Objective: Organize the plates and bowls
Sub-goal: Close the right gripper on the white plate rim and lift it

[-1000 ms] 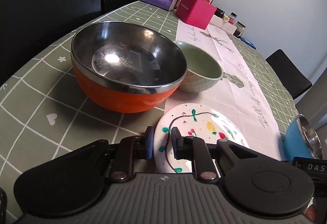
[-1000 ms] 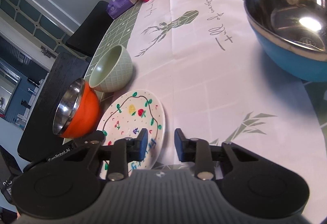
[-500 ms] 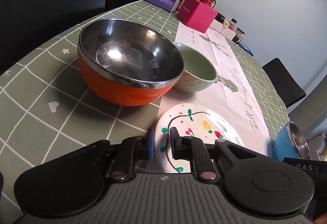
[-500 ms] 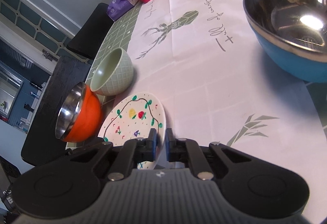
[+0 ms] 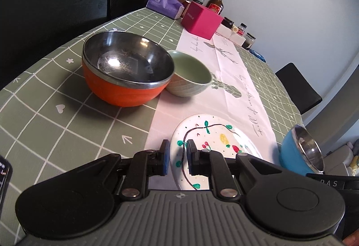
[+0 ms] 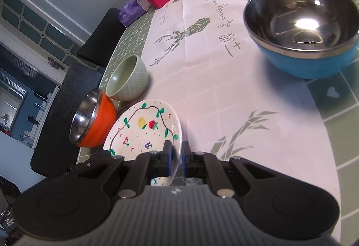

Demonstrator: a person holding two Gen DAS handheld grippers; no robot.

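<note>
A white plate painted with fruit and vines hangs a little above the white runner, held at two sides. My left gripper is shut on its left rim, and my right gripper is shut on its right rim, the plate tilting up between them. Beyond it stand an orange steel-lined bowl and a small green bowl, touching each other. The same two bowls, orange and green, show left of the plate in the right wrist view. A blue steel-lined bowl sits apart at the right.
A pink box, a purple tissue pack, bottles and small jars crowd the table's far end. Black chairs stand along the left side and another at the right. The green checked tablecloth has its edge close on the left.
The right gripper closed onto the plate's rim. Both grippers then rose and drew back, and the plate came up off the runner, tilted, with them.
</note>
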